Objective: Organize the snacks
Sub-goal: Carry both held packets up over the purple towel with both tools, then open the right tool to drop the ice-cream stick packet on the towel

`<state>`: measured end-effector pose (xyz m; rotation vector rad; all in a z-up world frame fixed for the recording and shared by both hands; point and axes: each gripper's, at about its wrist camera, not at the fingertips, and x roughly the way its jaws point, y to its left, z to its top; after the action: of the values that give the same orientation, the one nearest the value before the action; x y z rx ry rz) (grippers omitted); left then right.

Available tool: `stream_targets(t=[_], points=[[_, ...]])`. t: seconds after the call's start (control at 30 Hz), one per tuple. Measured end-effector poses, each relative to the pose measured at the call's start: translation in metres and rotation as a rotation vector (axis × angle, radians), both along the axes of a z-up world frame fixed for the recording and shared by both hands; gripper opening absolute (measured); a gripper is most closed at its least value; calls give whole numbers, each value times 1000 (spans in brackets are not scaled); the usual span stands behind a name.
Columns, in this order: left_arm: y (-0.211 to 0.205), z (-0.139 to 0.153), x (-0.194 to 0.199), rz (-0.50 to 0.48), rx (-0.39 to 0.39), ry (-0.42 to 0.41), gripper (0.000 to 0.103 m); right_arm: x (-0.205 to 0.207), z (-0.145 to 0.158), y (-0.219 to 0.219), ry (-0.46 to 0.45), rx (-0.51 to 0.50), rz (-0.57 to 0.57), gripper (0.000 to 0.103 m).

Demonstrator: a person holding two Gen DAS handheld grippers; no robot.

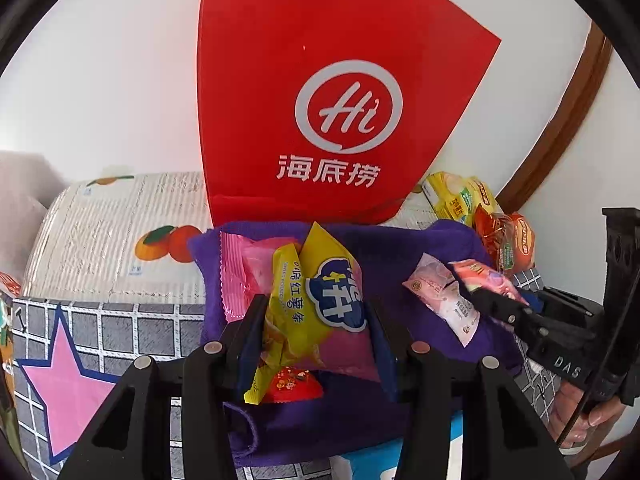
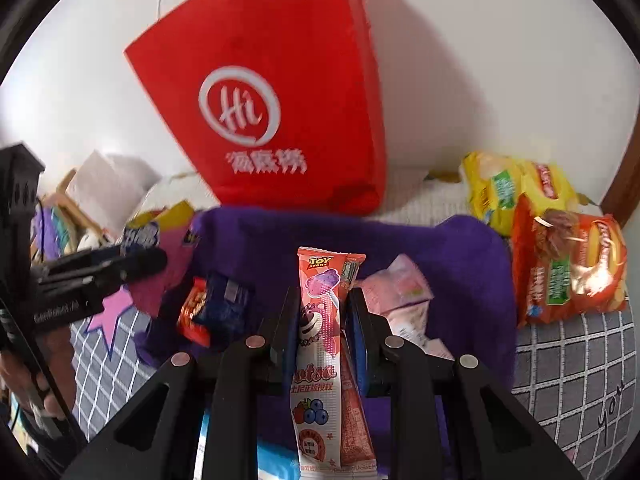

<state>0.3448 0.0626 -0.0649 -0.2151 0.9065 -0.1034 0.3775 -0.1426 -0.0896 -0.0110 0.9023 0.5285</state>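
The left gripper (image 1: 316, 320) is closed on a yellow-and-pink packet (image 1: 320, 312), one finger on each side of it. A second pink packet (image 1: 244, 268) lies just behind it, and a small red sweet (image 1: 292, 388) sits below it on the purple cloth (image 1: 384, 248).

The right gripper (image 2: 322, 320) is closed on a pink Toy Story packet (image 2: 324, 336), which stands upright between the fingers. In the left view this gripper enters from the right, over the cloth. A pale pink packet (image 2: 404, 300) lies on the cloth just right of the fingers. A red-and-blue wrapper (image 2: 212, 304) lies on the cloth to the left.

A red bag (image 2: 280, 92) stands upright at the far edge of the cloth, against the white wall (image 2: 480, 60). A yellow snack bag (image 2: 508, 188) and an orange snack bag (image 2: 568, 268) lie to the right of the cloth, touching each other. A grey checked cover (image 1: 120, 328) with a pink star (image 1: 64, 388) lies to the left.
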Motion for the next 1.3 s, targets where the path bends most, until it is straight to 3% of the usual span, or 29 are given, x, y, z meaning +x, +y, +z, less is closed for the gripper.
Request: stream_targets(t=[0.3,1.3], points=[[1,2,0,10,10,6,46,3,-24,20,52,-76,29,24],[-2,4,-1,-16,1,14,46,17,-65,37,124,-165,15,26]])
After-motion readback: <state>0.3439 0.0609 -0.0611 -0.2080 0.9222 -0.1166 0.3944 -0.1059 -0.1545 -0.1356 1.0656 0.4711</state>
